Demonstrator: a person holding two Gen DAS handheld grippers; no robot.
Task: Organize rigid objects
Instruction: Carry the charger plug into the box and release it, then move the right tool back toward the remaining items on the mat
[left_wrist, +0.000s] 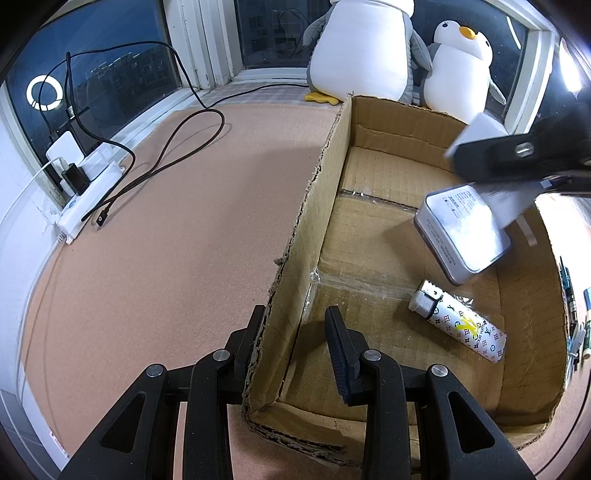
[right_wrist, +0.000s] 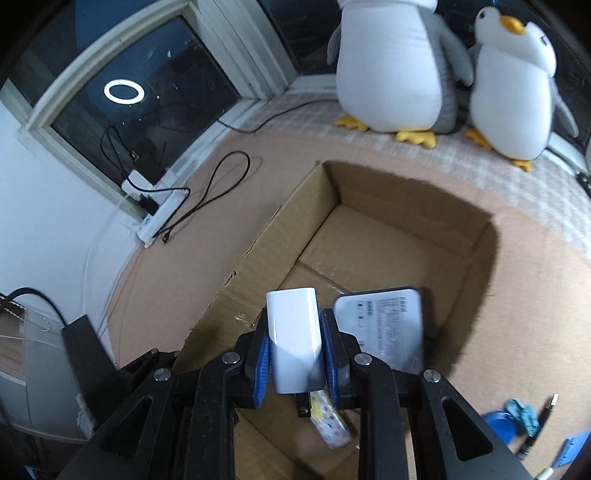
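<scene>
The left gripper (left_wrist: 295, 325) pinches the cardboard box (left_wrist: 306, 206) wall; the right gripper (right_wrist: 295, 354) clamps a white block (right_wrist: 293, 339), perhaps a charger, above it.

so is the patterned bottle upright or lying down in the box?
Lying down: the patterned bottle rests on its side on the cardboard box floor, cap toward the far wall.

White charger (right_wrist: 293, 339) above open box (right_wrist: 476, 254)

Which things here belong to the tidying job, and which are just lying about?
Job:
cardboard box
white charger block in right gripper
silver case
patterned bottle
left gripper on box wall

Lying about:
plush penguins
power strip
black cable
</scene>
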